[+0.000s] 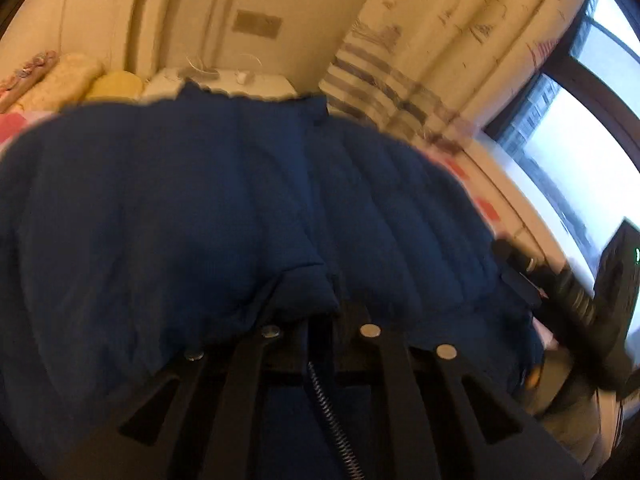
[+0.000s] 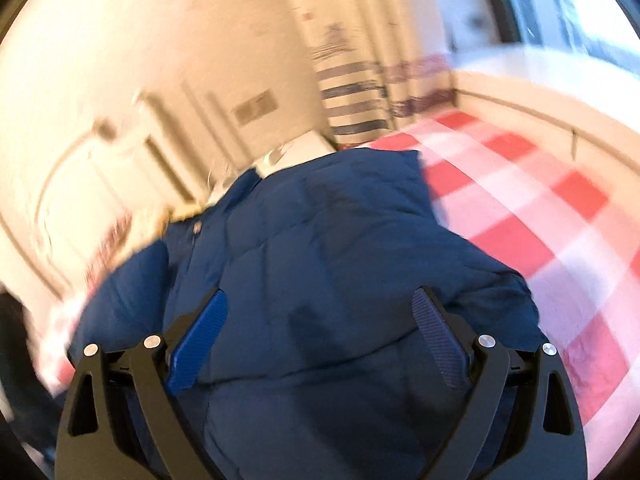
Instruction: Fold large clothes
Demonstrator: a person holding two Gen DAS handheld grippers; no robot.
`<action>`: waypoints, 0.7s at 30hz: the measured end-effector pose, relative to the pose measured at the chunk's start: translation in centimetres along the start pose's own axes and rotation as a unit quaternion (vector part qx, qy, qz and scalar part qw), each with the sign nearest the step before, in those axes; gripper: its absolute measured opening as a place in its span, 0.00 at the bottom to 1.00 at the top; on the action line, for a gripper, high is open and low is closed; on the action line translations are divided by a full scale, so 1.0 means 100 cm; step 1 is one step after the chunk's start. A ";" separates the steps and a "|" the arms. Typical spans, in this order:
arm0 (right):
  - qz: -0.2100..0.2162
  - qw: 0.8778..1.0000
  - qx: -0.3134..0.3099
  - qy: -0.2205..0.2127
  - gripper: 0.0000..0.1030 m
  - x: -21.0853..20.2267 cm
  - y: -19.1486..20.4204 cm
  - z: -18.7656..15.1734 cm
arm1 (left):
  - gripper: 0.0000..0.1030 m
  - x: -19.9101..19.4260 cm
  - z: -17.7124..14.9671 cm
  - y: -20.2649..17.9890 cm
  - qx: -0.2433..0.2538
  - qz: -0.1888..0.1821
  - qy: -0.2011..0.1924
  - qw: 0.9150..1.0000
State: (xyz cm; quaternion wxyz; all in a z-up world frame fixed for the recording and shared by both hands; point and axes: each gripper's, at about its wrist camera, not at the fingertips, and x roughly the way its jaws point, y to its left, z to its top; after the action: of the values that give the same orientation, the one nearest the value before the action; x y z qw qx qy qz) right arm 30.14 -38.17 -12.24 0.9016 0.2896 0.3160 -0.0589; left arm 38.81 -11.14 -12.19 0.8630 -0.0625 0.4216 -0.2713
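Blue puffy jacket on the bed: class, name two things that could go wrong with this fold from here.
1. The left gripper is shut on only a small bunch of the blue jacket; the bulky fabric may slip out.
2. The right gripper is open, holding nothing, so that side may sag onto the checked bedcover, skewing the fold.

— What's around me besides the job?

— A red-and-white checked bedspread (image 2: 520,216) under everything, and a cream curtain with blue-grey stripes (image 1: 404,60) hanging past its far end.

— And beside that?

— A window (image 1: 580,128) bright with daylight to my right, a pale wall with a small brownish plate (image 1: 257,24), and yellowish pillows (image 1: 80,78) off left.
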 end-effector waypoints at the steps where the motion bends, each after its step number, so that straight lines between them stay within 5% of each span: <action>1: 0.004 1.000 0.007 0.002 0.87 0.000 -0.002 0.001 | 0.18 -0.003 0.000 -0.001 0.008 -0.003 0.001 1.000; 4: 0.001 1.000 -0.003 0.002 0.87 0.000 0.001 0.000 | 0.50 -0.034 0.001 -0.010 0.036 -0.022 0.004 0.999; 5: 0.000 1.000 -0.011 0.003 0.87 0.000 0.005 0.000 | 0.56 -0.057 -0.001 -0.014 0.046 -0.021 -0.027 0.998; 7: -0.002 1.000 -0.020 0.003 0.87 0.001 0.008 -0.002 | 0.87 -0.106 -0.010 -0.019 0.065 -0.008 -0.109 0.992; 9: -0.002 1.000 -0.024 0.004 0.87 0.000 0.007 -0.002 | 0.98 -0.149 -0.022 -0.011 0.058 0.014 -0.176 0.982; 12: -0.004 1.000 -0.026 0.005 0.87 0.000 0.008 -0.003 | 0.98 -0.178 -0.031 0.033 -0.020 0.099 -0.220 0.970; 14: -0.006 1.000 -0.031 0.004 0.87 -0.001 0.009 -0.004 | 0.94 -0.178 -0.036 0.076 -0.112 0.179 -0.206 0.956; 15: -0.007 0.999 -0.034 0.004 0.87 -0.001 0.010 -0.005 | 0.83 -0.175 -0.039 0.097 -0.151 0.210 -0.190 0.947; 17: -0.009 0.999 -0.044 0.002 0.87 -0.002 0.013 -0.006 | 0.76 -0.164 -0.047 0.122 -0.191 0.254 -0.168 0.933; 21: -0.017 0.997 -0.072 -0.002 0.87 -0.003 0.023 -0.010 | 0.74 -0.148 -0.068 0.141 -0.194 0.287 -0.117 0.931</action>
State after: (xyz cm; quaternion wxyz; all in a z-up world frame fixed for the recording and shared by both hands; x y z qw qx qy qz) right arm 30.07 -35.76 -11.56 0.9197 0.2185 0.3220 -0.0518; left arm 32.16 9.31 -10.97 0.9183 -0.1362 0.3622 0.0839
